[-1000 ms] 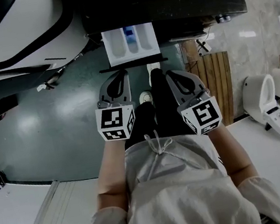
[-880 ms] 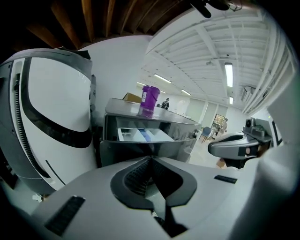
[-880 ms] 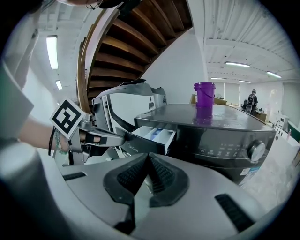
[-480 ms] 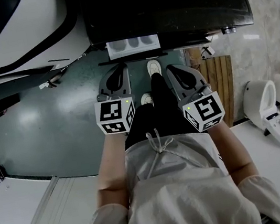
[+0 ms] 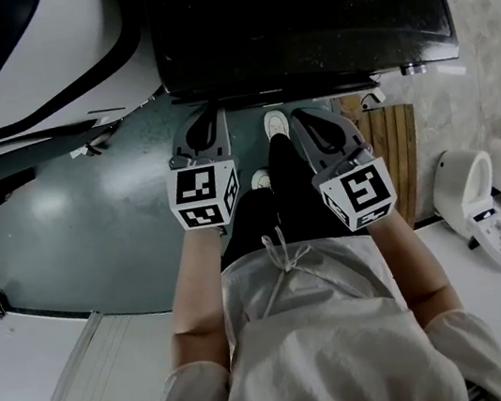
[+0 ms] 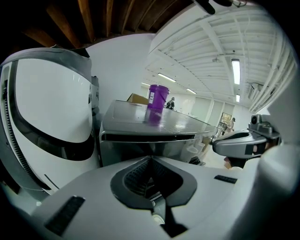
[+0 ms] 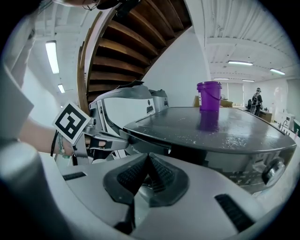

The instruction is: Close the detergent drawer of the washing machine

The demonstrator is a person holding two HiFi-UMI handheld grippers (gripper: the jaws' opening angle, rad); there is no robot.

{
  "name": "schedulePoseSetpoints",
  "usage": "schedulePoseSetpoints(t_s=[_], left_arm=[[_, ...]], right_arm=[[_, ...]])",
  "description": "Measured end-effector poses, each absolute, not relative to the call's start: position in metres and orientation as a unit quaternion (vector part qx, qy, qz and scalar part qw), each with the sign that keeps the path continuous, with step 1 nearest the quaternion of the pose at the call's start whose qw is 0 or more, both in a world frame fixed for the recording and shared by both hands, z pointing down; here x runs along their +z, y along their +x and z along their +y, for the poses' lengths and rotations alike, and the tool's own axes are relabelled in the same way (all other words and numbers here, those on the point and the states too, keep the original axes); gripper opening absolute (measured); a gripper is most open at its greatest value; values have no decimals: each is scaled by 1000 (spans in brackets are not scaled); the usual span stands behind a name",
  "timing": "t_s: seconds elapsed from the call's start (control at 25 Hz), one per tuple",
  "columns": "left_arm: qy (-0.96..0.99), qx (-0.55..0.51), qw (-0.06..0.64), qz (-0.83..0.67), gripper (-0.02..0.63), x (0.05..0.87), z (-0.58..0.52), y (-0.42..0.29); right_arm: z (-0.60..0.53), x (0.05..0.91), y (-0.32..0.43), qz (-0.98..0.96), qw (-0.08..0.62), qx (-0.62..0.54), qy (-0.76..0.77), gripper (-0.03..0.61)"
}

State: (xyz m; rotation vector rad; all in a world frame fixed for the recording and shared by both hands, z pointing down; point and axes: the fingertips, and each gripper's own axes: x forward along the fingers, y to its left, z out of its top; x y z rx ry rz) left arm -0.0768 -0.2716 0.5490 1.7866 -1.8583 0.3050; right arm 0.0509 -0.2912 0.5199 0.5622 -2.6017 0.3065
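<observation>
Both grippers closed at the washer's front, drawer shut

The detergent drawer (image 5: 242,103) sits pushed in, flush under the front edge of the dark-topped washing machine (image 5: 296,16). The left gripper (image 5: 210,116) and right gripper (image 5: 297,115) hover just before that front edge, each with its jaws pressed together and nothing between them. A purple bucket (image 7: 209,96) stands on the washer's top, towards its far edge. The person's white shoe (image 5: 275,124) shows between the grippers.

Dim, fisheye-warped frames; bright ceiling strips
</observation>
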Motion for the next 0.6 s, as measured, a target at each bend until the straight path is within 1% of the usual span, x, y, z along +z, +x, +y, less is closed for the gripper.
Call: schedulePoseSetpoints(t_s=[0.44,0.6], left_arm=[[662,106,269,-692,18,550,-284,-84],[667,116,283,-679,17,558,-285,-81]], right_arm=[[-313,520,50,-946,226,116,202,6],[-315,522,53,-945,226,120,203,6]])
